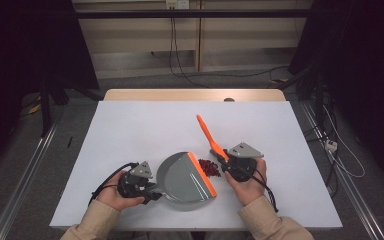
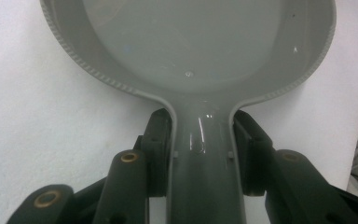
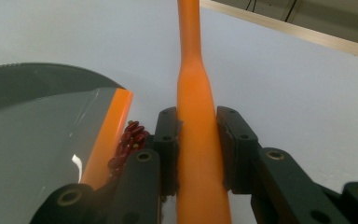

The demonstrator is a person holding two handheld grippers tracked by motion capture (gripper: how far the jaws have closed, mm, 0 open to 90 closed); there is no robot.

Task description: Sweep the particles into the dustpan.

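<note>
The grey dustpan point(image 1: 185, 180) is occupying the near centre of the white table point(image 1: 130, 135), its orange lip point(image 1: 202, 173) lying just beside a heap of red beans point(image 1: 210, 167). The orange brush handle point(image 1: 207, 134) is slanting across the passage beyond. Left and far areas are lying open.

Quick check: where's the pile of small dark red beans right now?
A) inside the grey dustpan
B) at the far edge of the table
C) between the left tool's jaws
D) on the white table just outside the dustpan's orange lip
D: the small dark red beans lie on the white table against the orange lip of the grey plastic dustpan, whose pan looks empty; the right tool grips an orange brush handle beside them.
</note>
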